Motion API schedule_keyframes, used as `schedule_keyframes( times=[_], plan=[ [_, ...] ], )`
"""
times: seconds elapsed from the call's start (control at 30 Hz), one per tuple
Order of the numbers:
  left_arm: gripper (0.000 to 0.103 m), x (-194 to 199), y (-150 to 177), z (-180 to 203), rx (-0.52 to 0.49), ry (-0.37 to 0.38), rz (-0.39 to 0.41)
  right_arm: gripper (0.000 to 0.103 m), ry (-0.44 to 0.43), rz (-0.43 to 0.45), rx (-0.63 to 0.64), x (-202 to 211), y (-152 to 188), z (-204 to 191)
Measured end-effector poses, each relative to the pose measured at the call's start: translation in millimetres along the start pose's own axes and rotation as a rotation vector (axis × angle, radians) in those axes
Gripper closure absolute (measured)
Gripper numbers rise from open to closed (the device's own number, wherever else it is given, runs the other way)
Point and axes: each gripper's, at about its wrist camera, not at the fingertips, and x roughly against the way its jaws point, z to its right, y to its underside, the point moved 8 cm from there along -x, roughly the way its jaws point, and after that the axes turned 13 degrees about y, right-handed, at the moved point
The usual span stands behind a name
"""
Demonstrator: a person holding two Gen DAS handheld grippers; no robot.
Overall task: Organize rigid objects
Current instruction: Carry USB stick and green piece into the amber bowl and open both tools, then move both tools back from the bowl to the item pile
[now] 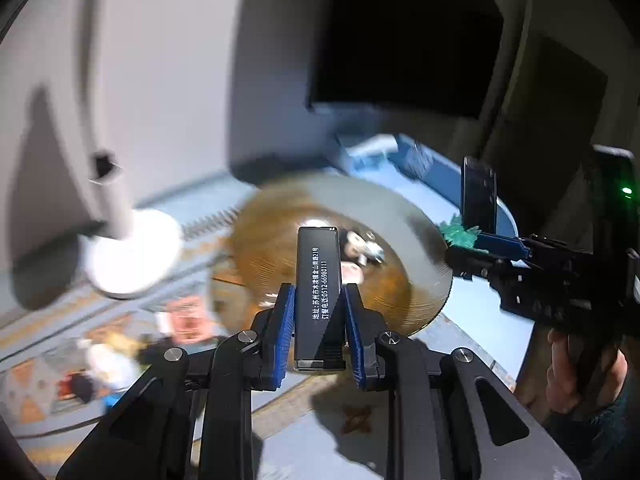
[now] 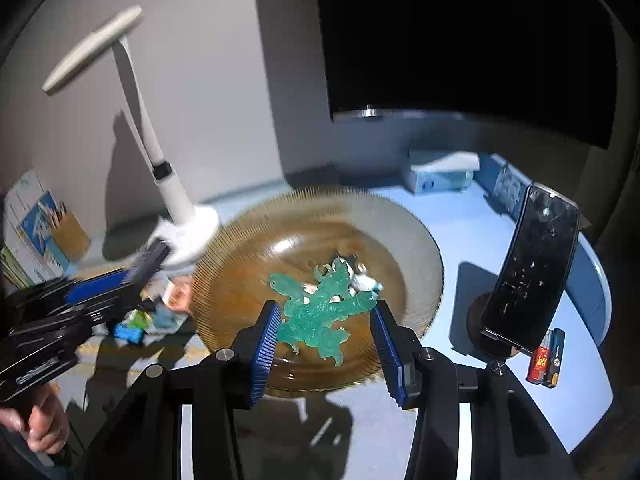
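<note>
gripping black lighter (image 1: 318,296), left gripper (image 1: 319,322); right view alone shows batteries (image 2: 547,358).

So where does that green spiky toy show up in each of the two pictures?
Left wrist view: the green toy sits small at centre-right, at the tip of the right gripper.
Right wrist view: it fills the centre, between that gripper's blue jaws.
Shared landmark: the amber ribbed plate beneath.
</note>
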Motion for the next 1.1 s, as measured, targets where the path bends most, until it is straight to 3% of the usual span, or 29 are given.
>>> schedule_keyframes(
  times=[0.2,0.5,0.53,0.57,0.6,0.67,0.8,0.9,1.1],
  plan=[
    [0.082,-77.5,14.7,-9.7,0.058,0.023,-0.182,0.058,-0.034,-0.174,0.05,-53.9,27.8,-7.4],
    [0.081,-103.2,20.6,-11.9,0.073,0.031,-0.248,0.057,-0.034,-0.258,0.057,-80.2,35.1,-8.9],
    [0.08,-101.8,20.3,-11.2,0.081,0.04,-0.244,0.057,-0.034,-0.265,0.052,-81.1,35.5,-7.6],
    [0.068,-101.0,17.7,-14.2,0.087,0.043,-0.24,0.056,-0.043,-0.27,0.039,-80.7,35.3,-6.8],
    [0.063,-98.0,15.8,-15.5,0.095,0.048,-0.233,0.051,-0.047,-0.271,0.031,-79.5,34.7,-5.6],
    [0.063,-84.7,9.4,-16.7,0.105,0.066,-0.194,0.043,-0.038,-0.249,0.01,-72.1,29.7,-0.6],
    [0.062,-36.7,-6.5,-21.2,0.113,0.066,-0.071,0.041,0.022,-0.13,-0.044,-41.2,8.5,23.2],
    [0.061,-0.8,-14.0,-22.3,0.09,0.042,0.005,0.041,0.006,-0.077,-0.086,-19.3,-2.5,32.9],
    [0.061,51.9,-15.9,-21.7,0.07,-0.008,0.093,0.041,-0.028,-0.033,-0.067,7.8,-9.2,12.2]
  ],
)
